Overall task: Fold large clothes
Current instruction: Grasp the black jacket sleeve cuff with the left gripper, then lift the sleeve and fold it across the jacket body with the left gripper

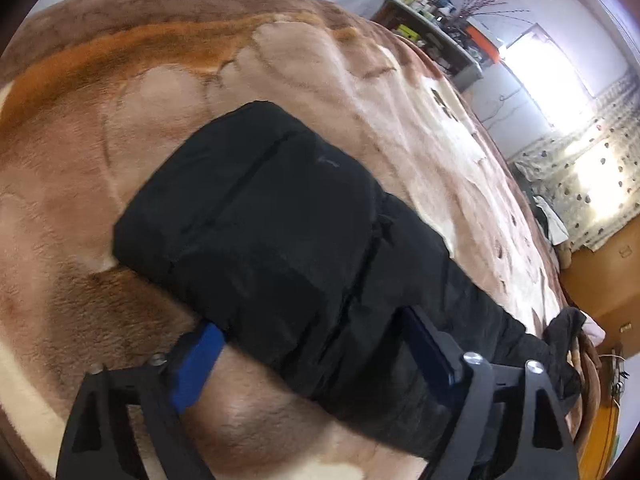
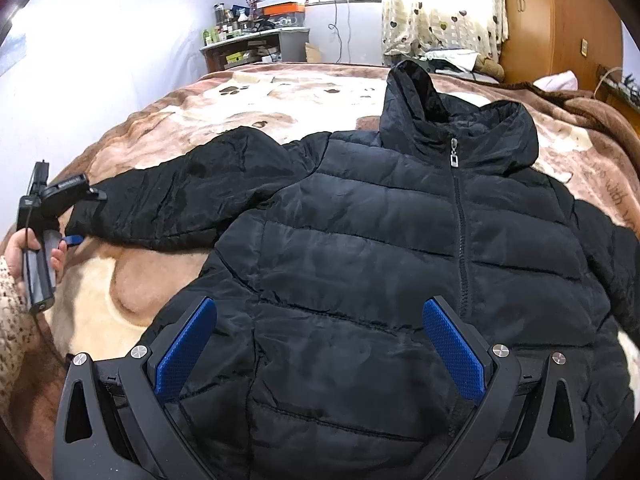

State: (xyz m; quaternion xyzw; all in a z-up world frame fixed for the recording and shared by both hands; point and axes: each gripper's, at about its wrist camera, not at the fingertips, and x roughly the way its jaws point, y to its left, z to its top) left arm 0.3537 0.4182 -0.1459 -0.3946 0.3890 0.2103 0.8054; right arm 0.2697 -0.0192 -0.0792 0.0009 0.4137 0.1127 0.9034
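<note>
— Where is the jacket [image 2: 400, 248] lying?

— Flat on the bed, front up, on the brown plush blanket [image 2: 280, 96] with the paw prints; the zip is closed to the collar, the pull [image 2: 454, 159] hanging just under it; the hood stands up at the far end, toward the curtain [image 2: 440, 8] and the wooden wardrobe [image 2: 560, 20].

— And the sleeves?

— One stretches out to the left across the blanket; its cuff [image 1: 256, 184] lies in front of the left claw [image 1: 316, 352]; the other runs off the right side, and I cannot see its end.

— What is the left claw doing?

— It is spread wide over that sleeve, one blue pad [image 1: 196, 364] at the sleeve's edge just above the blanket, the other pad on top of the black fabric; the sleeve lies between them, but I see no pinch; a hand [image 2: 24, 248] in a knitted sleeve holds the tool at the left edge of the bed.

— And the right one?

— The right claw [image 2: 320, 348] hangs over the near hem of the jacket, its jaws wide apart, blue pads [image 2: 454, 352] either side of the lower front, left of the zip; nothing gripped.

— Anything else in the room?

— A cluttered shelf [image 2: 256, 44] of bottles against the far wall, dried branches above it.
</note>
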